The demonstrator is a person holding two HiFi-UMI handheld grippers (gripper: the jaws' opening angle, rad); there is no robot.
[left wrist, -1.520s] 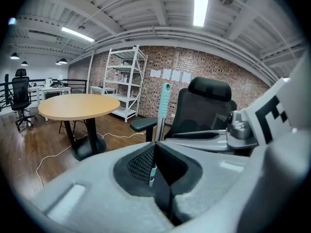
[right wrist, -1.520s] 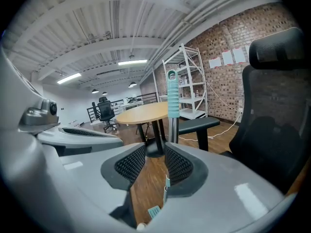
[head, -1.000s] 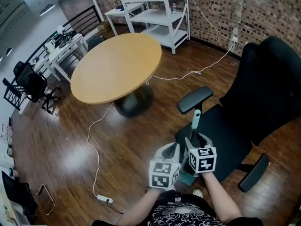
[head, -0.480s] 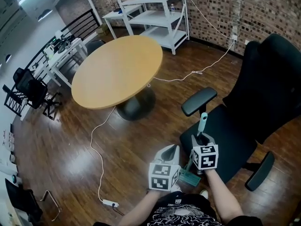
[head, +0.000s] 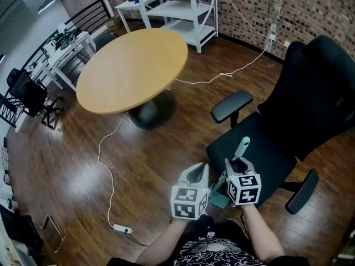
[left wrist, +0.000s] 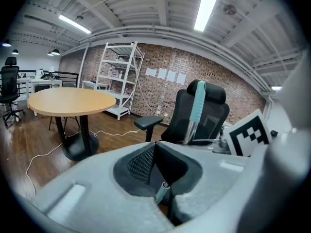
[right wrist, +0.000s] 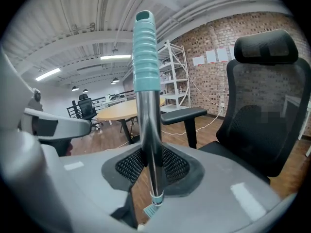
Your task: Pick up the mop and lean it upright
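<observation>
The mop's metal pole (right wrist: pixel 151 144) with its ribbed teal grip (right wrist: pixel 146 52) stands almost upright between the pads of my right gripper (right wrist: pixel 151 161), which is shut on it; its jaws have just been closing on the pole. From the head view the mop (head: pixel 242 147) rises out of the right gripper (head: pixel 237 165) in front of the chair seat, and its teal head (head: pixel 219 200) shows low between the two grippers. My left gripper (head: pixel 201 169) hangs just left of the pole, jaws together, gripping nothing. The left gripper view shows the grip (left wrist: pixel 197 106) off to the right.
A black office chair (head: pixel 310 104) stands right behind the mop, its armrest (head: pixel 231 105) to the front left. A round wooden table (head: pixel 130 68) is further left. A white cable (head: pixel 105 148) runs over the wood floor to a power strip (head: pixel 121 229). White shelves (head: pixel 177 10) line the brick wall.
The right gripper's jaws have drawn in on the mop pole. The pole's tip now leans a little more to the right, and both hands have shifted slightly.
</observation>
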